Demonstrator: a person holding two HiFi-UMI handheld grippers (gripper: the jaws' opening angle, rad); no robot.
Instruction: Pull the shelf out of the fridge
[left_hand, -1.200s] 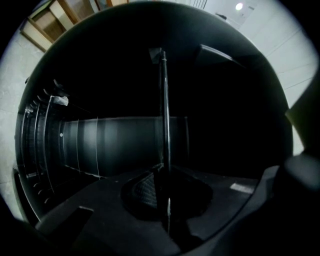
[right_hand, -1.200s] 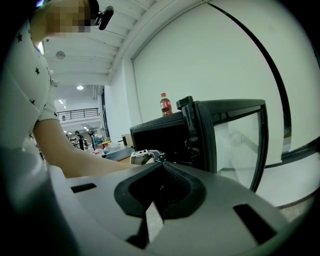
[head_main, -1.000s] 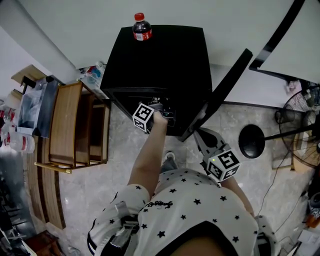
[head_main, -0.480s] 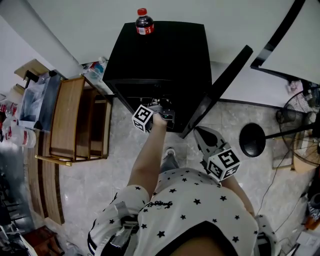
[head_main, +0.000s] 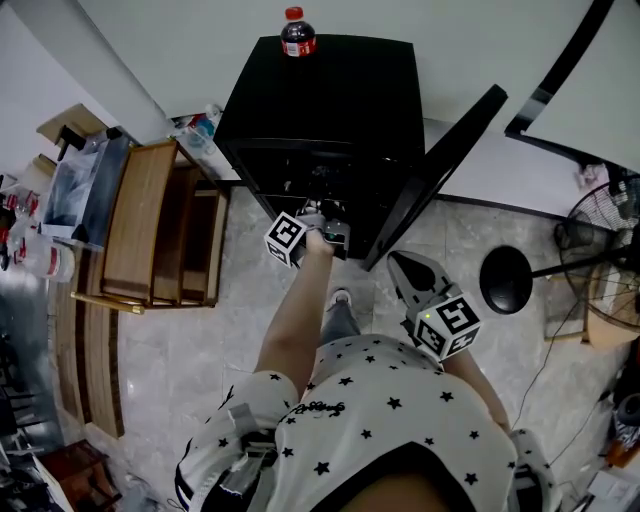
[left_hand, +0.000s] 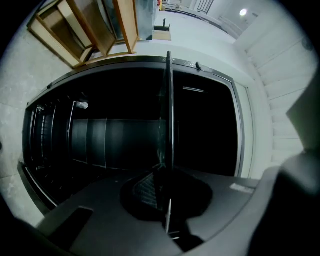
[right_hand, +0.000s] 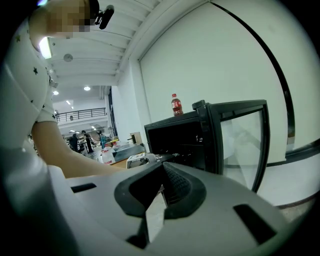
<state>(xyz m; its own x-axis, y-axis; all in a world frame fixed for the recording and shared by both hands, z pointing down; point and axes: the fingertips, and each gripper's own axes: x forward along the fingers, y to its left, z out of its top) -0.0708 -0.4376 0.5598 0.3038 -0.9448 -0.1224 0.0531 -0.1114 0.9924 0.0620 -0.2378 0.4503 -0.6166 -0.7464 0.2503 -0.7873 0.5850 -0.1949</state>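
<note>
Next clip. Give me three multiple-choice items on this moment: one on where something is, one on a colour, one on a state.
1. The bottle stands: A on top of the fridge; B inside it; C on the floor.
2. Its cap is: A blue; B red; C green.
3. The fridge door is: A shut; B open; C taken off.
Answers: A, the bottle sits at the back edge of the black top; B, the cap shows red in the head view; B, the door angles away from the dark front opening but is attached.
</note>
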